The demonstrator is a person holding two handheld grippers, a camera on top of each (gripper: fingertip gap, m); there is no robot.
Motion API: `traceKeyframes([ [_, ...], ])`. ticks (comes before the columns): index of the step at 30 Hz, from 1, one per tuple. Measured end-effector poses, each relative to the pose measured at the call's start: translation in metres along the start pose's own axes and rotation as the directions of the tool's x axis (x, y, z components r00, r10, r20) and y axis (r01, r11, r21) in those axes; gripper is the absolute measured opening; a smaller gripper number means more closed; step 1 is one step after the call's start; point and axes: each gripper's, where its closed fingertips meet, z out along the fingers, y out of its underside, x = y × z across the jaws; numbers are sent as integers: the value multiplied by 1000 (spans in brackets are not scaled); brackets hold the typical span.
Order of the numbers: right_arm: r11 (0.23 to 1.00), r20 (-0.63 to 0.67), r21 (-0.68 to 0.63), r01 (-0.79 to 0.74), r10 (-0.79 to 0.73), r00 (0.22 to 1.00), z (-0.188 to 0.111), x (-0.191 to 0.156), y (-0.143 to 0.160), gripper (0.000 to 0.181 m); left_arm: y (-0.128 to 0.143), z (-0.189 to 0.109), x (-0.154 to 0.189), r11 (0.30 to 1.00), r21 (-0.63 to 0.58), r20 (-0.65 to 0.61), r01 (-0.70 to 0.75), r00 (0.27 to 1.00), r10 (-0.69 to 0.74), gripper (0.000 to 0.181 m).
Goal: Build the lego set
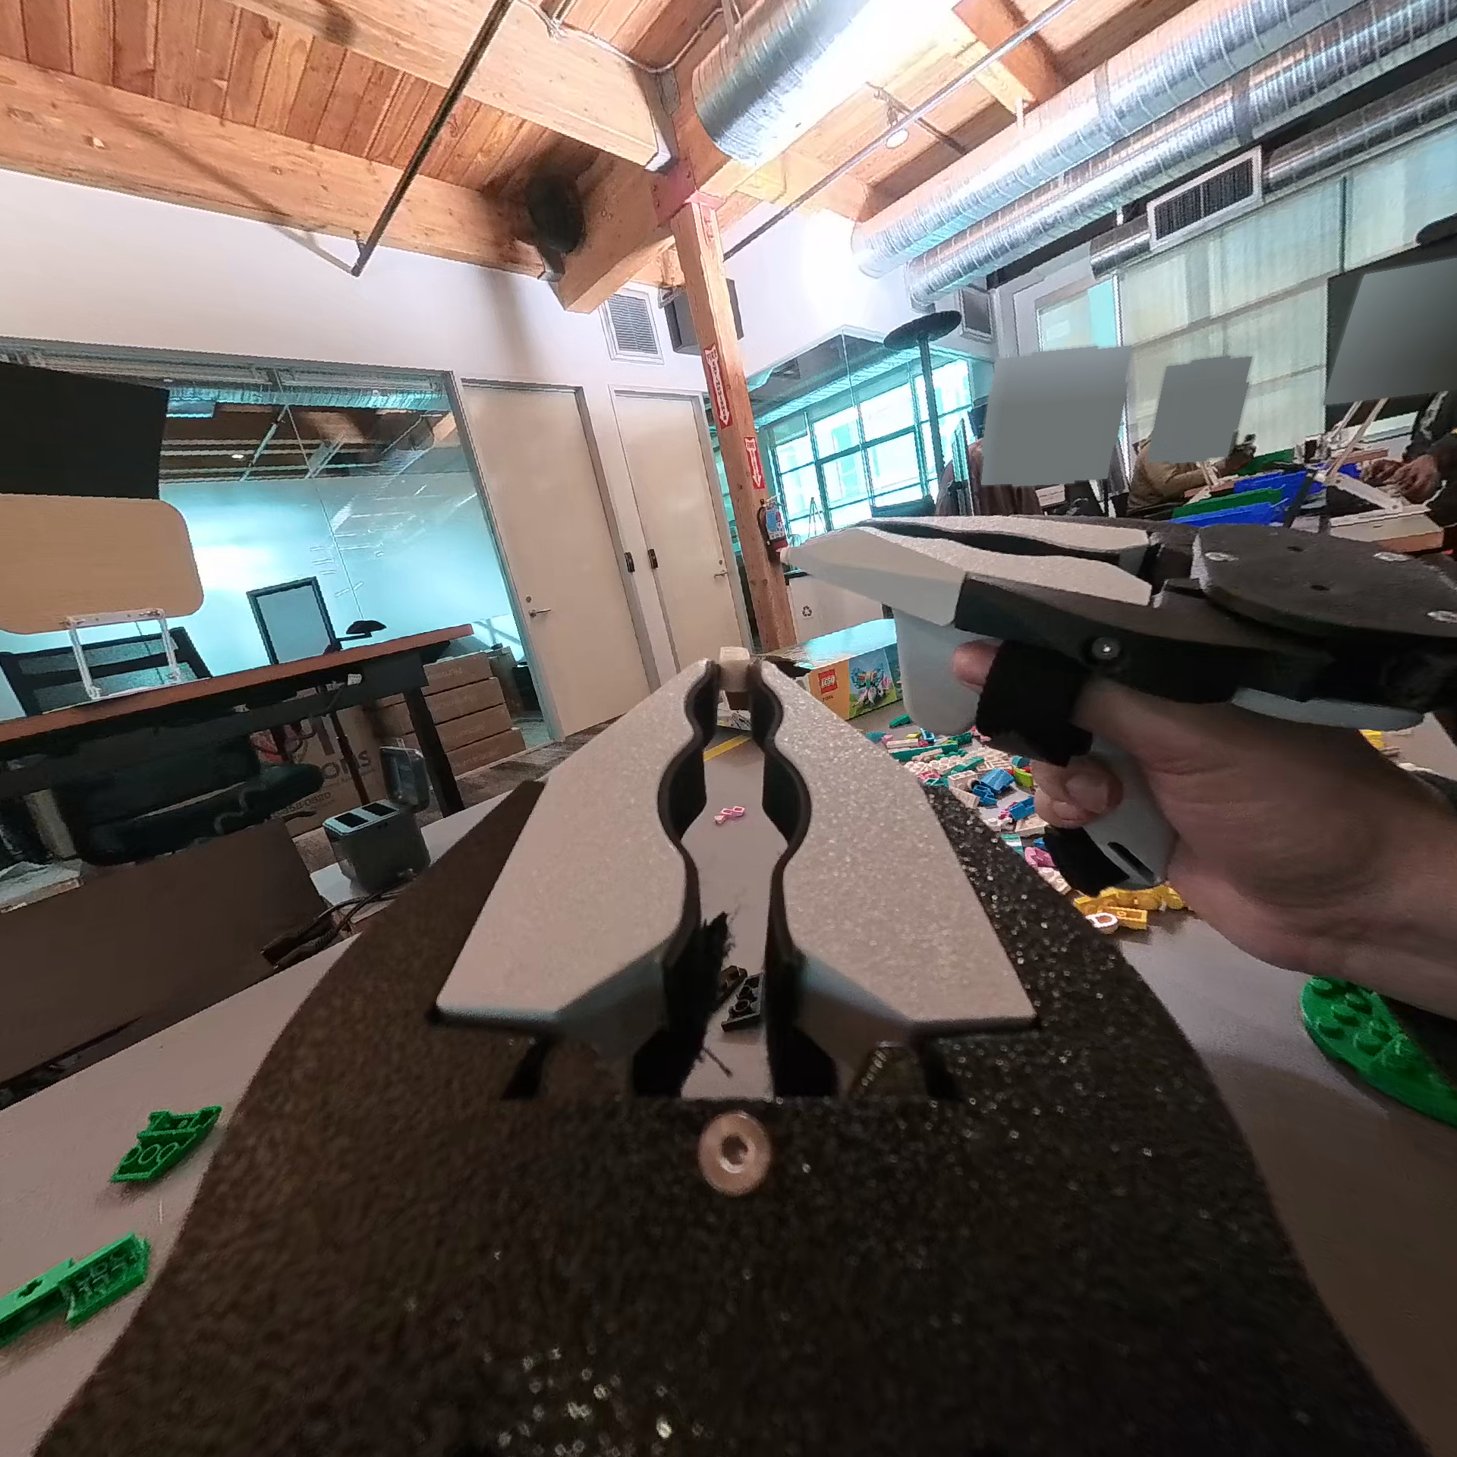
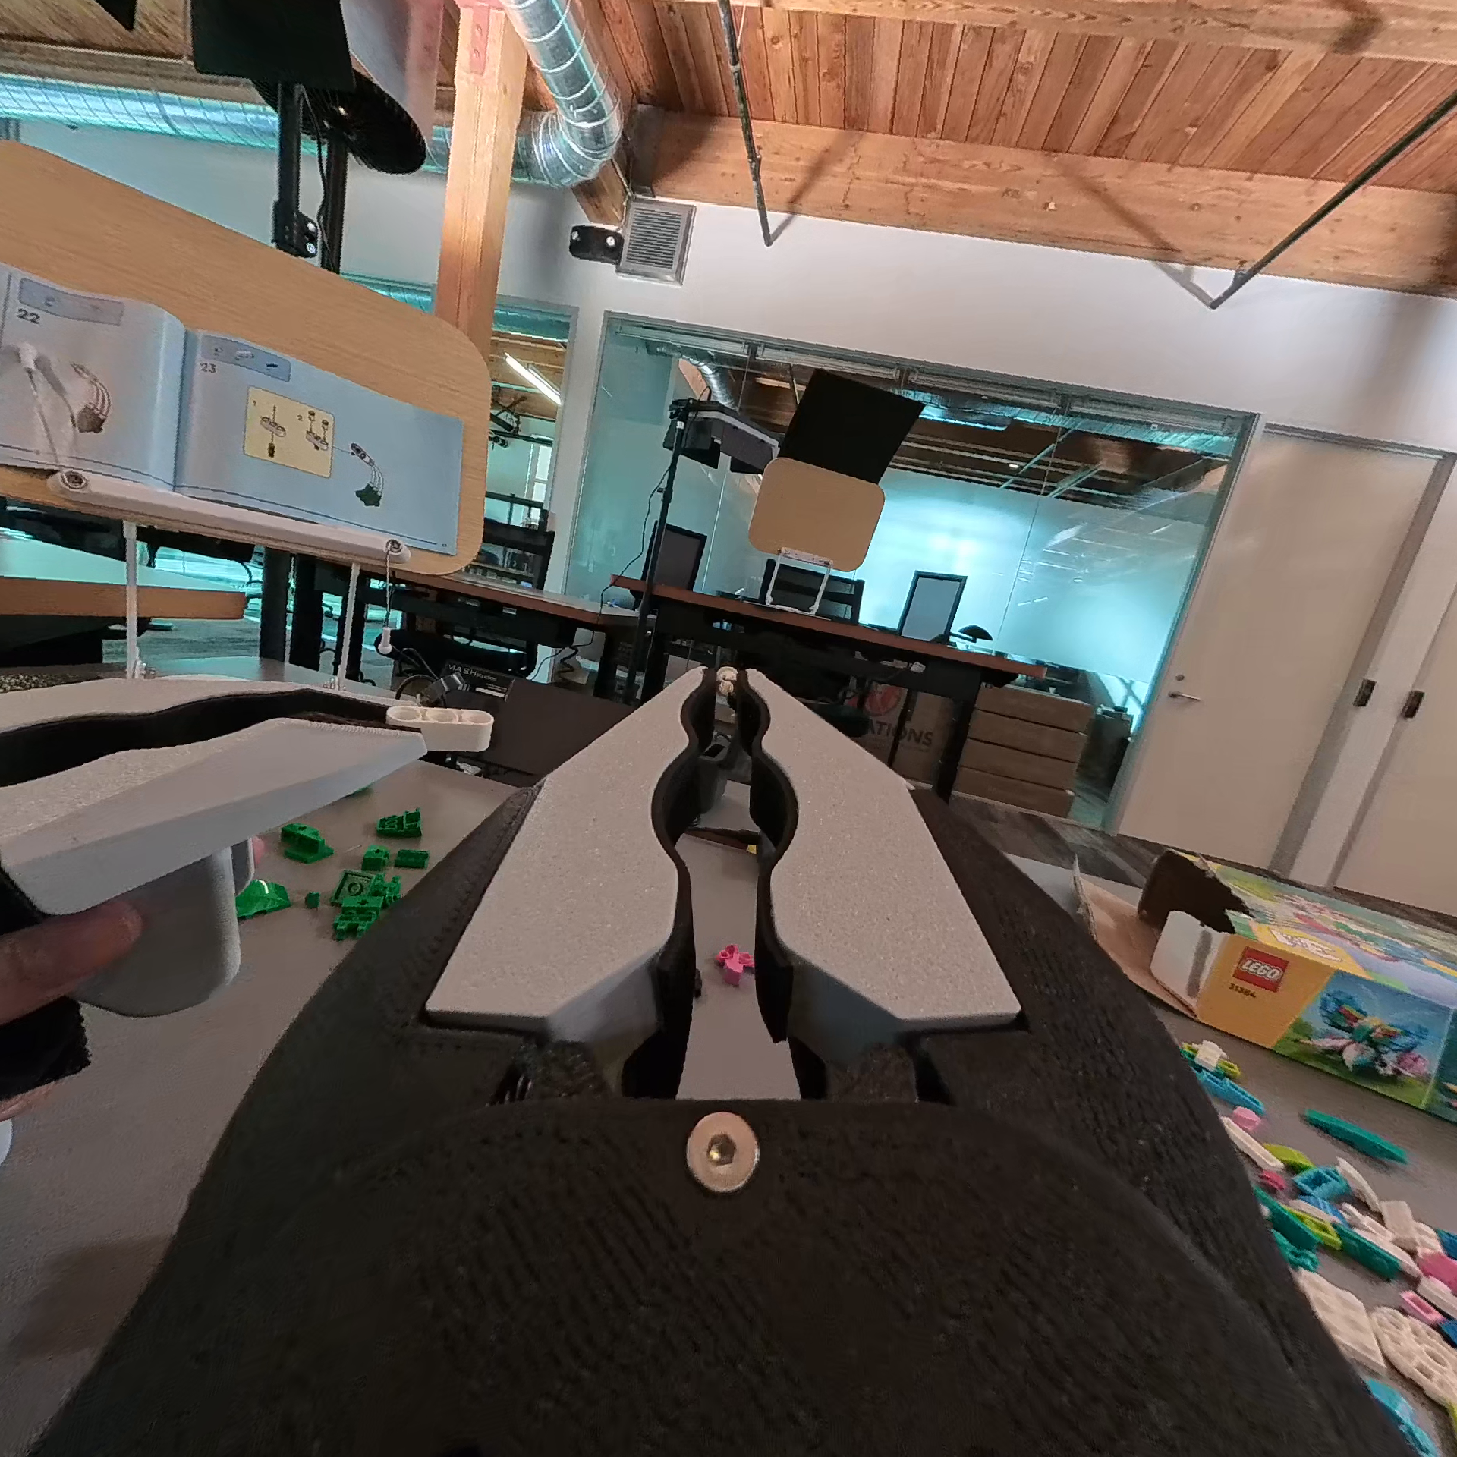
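Observation:
My left gripper [image 1: 735,670] is shut on a small white beam [image 1: 735,661], held in the air above the grey table [image 1: 71,1119]. In the right wrist view this beam [image 2: 441,721] shows three holes and sticks out of the left gripper's tip [image 2: 406,729]. My right gripper [image 2: 727,684] is shut on a tiny white pin-like piece [image 2: 727,678], also raised off the table. In the left wrist view the right gripper [image 1: 791,557] is at the right, held by a hand, its tip a little above and to the right of the left gripper's tip.
An instruction booklet [image 2: 236,426] lies open on a wooden stand at the left. Green pieces [image 2: 355,883] lie on the left of the table, a pink piece [image 2: 733,963] in the middle. A pile of coloured pieces [image 2: 1356,1230], the set's box [image 2: 1340,1017] and a green round plate [image 1: 1372,1048] are at the right. About 7 cm separates my left fingertips from my right.

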Motion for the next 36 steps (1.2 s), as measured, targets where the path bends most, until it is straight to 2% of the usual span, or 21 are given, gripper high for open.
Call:
traceKeyframes([
  [21,1000,8,-2,-9,9,1000,0,-1,1,4,3,0,-4,1000,-13,18,19,1000,-19,5],
  [25,1000,-5,-9,-21,21,1000,-1,1,3,4,-2,-1,-1,1000,1,18,-30,999,30,5],
  [28,999,-33,0,-33,33,999,-2,7,1,4,-8,-5,-11,996,11,98,-90,991,88,5],
  [31,999,-39,4,-46,46,998,-2,11,-1,4,-3,-5,-21,989,-40,159,-141,977,146,5],
  [36,997,-41,-1,-77,77,996,-2,14,2,4,-6,-4,-13,994,0,113,-112,987,112,5],
])
